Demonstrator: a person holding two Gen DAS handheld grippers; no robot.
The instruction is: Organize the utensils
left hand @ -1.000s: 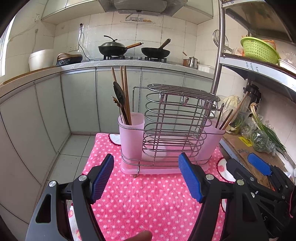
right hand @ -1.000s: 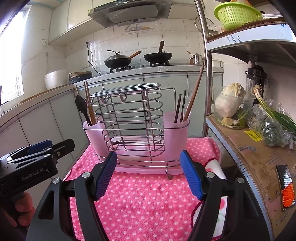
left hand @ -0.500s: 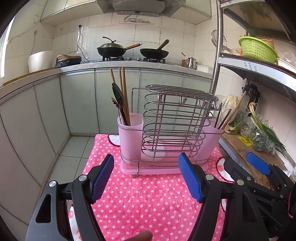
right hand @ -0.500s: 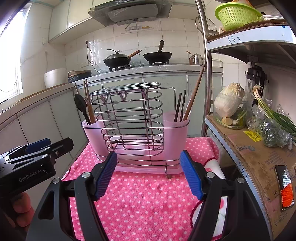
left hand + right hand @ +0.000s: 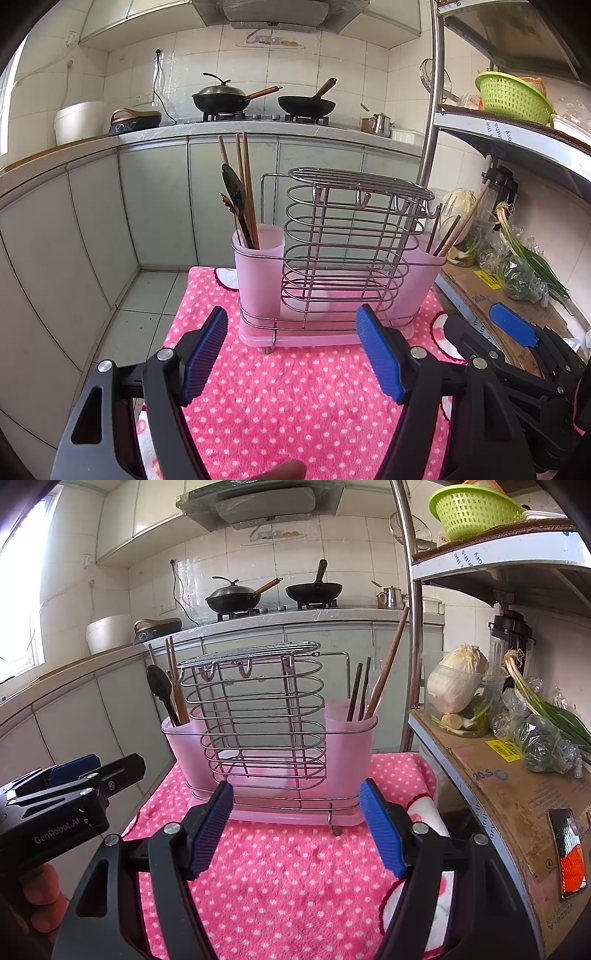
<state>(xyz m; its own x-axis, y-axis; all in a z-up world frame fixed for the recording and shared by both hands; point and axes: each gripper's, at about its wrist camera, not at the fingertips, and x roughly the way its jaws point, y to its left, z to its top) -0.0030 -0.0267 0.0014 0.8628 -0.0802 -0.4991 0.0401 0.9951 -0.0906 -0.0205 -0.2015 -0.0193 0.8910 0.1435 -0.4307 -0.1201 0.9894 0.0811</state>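
A pink utensil holder [image 5: 258, 273] with a wire rack [image 5: 347, 243] stands on a pink dotted towel [image 5: 295, 387]; it also shows in the right wrist view [image 5: 351, 746]. Its left cup holds a black spoon [image 5: 233, 188] and brown chopsticks [image 5: 245, 177]. Its right cup holds dark chopsticks [image 5: 360, 686] and a long wooden stick [image 5: 388, 664]. My left gripper [image 5: 291, 347] is open and empty, in front of the holder. My right gripper [image 5: 295, 823] is open and empty, in front of the holder, to the right of the left gripper [image 5: 70, 790].
A metal shelf post [image 5: 415, 627] stands right of the holder. The shelf beside it carries a cabbage in a bowl [image 5: 458, 686], green onions [image 5: 546, 716] and a cardboard sheet [image 5: 517, 797]. A green basket [image 5: 476, 509] sits above. Woks [image 5: 221, 98] stand on the far stove.
Both grippers have drifted slightly, so the holder sits a little further off in both views. Both stay open and empty. The utensils have not moved.
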